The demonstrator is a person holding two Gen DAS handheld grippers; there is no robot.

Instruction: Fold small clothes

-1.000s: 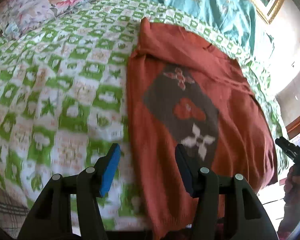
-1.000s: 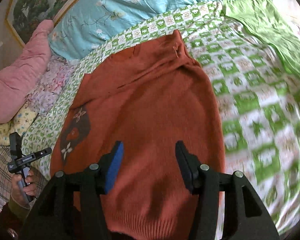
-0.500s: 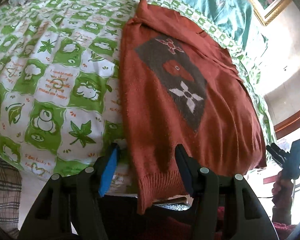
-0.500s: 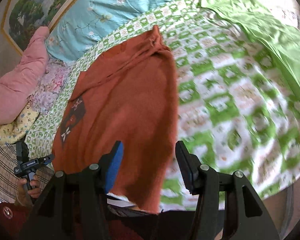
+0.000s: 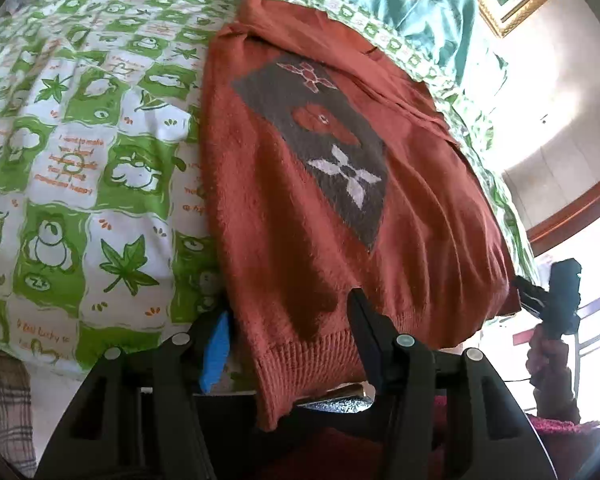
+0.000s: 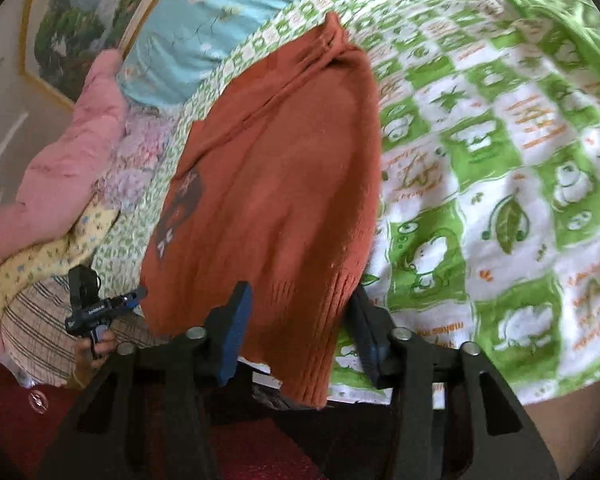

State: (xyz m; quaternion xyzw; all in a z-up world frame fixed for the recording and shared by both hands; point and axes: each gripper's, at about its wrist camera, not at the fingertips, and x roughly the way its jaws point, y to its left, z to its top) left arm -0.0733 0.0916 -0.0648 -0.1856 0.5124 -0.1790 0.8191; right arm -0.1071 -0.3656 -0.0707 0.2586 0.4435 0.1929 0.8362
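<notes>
The sweater (image 5: pixel 300 184) lies on the bed (image 5: pixel 80 168), narrowed lengthwise with its sleeves seemingly tucked in, the ribbed hem hanging over the near edge. So the side folds look done; the crosswise fold, hem up toward the collar, is left.

The left gripper (image 5: pixel 288 336) has its jaws apart, straddling the hem's left corner, not yet closed on it. The right gripper (image 6: pixel 300 320) likewise stands with jaws apart around the hem's right corner.

A second ago both grippers hovered higher over the sweater's body, and the right one sat nearer its middle. Since then each has dropped toward the bed's edge and slid outward, so the corners now sit between the jaws.
</notes>
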